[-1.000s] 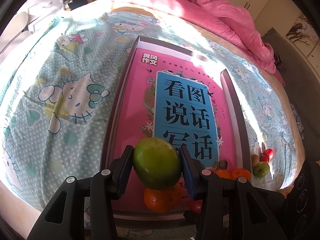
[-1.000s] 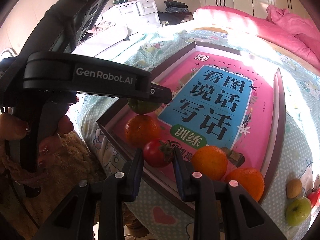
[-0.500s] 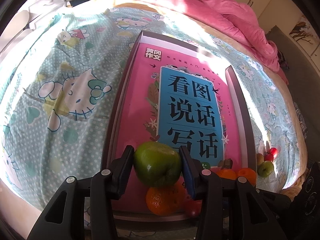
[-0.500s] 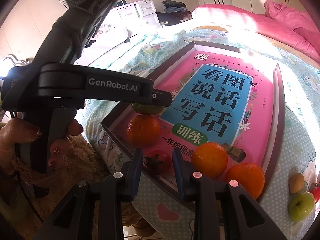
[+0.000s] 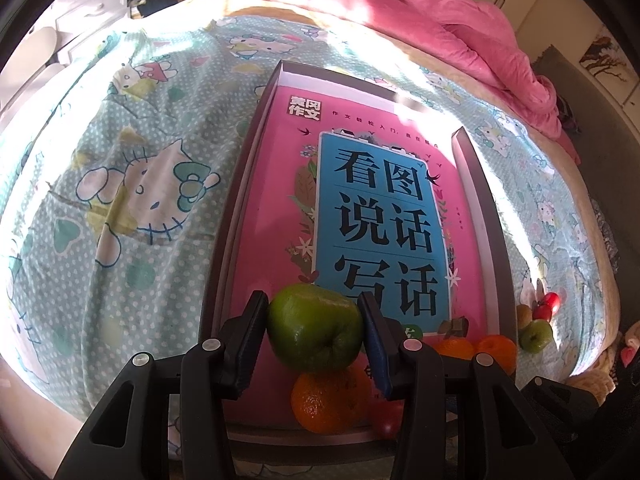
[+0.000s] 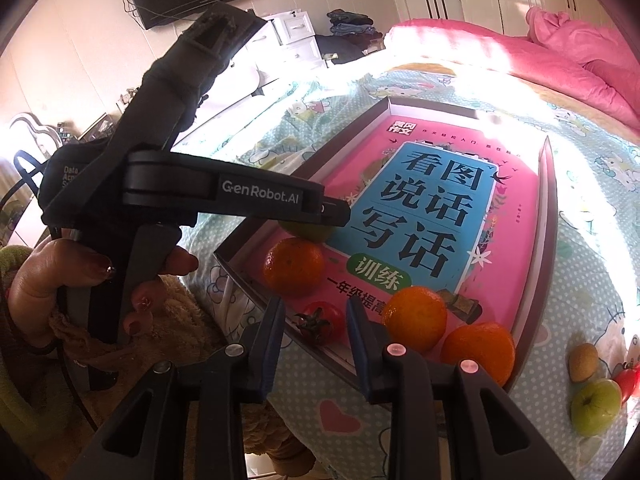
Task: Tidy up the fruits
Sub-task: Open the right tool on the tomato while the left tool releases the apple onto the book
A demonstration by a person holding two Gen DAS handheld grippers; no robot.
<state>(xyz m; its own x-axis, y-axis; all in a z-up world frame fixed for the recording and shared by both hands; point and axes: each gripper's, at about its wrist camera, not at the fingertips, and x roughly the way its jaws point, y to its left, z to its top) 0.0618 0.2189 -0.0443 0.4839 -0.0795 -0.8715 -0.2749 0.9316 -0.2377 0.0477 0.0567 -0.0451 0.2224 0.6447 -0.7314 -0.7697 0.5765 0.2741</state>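
Observation:
My left gripper is shut on a green apple, held just above the near left corner of a shallow grey tray that has a pink book lying in it. In the right wrist view the same apple shows under the left gripper's tip. A red tomato lies in the tray by its near rim. My right gripper straddles the tomato with its jaws opening, and the pads stand clear of it. Three oranges sit along the same end of the tray.
Loose fruit lies on the patterned bedsheet right of the tray: a green apple, a brown fruit and a red one. A pink duvet is heaped at the far end. A person's hand grips the left gripper's handle.
The tomato, earlier raised between the right jaws, now lies in the tray and those jaws have spread apart. The left gripper keeps the green apple in about the same place.

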